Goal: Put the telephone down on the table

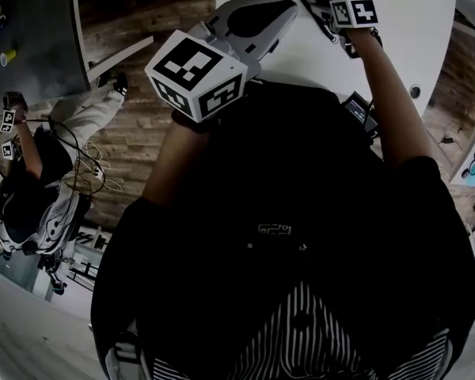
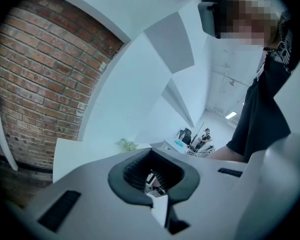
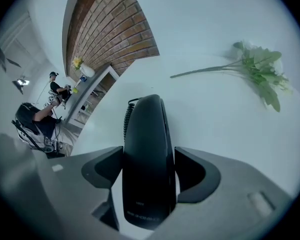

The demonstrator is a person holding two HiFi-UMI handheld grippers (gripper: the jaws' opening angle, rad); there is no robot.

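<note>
The telephone handset (image 3: 146,149) lies between the jaws of the right tongs (image 3: 149,154), with its coiled cord (image 3: 126,119) just ahead-left. Further ahead to the right, a green sprig (image 3: 255,69) lies on the white table (image 3: 205,119). Between them the tabletop is open for passing.

The telephone (image 3: 145,159) hides most of its coiled cord (image 3: 126,118) (the print on it is too small to read).

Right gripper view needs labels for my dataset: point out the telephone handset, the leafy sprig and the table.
telephone handset (image 3: 145,164), right gripper view, middle of its black back.
leafy sprig (image 3: 259,66), right gripper view, its cluster of leaves.
table (image 3: 215,121), right gripper view, bare white top.
</note>
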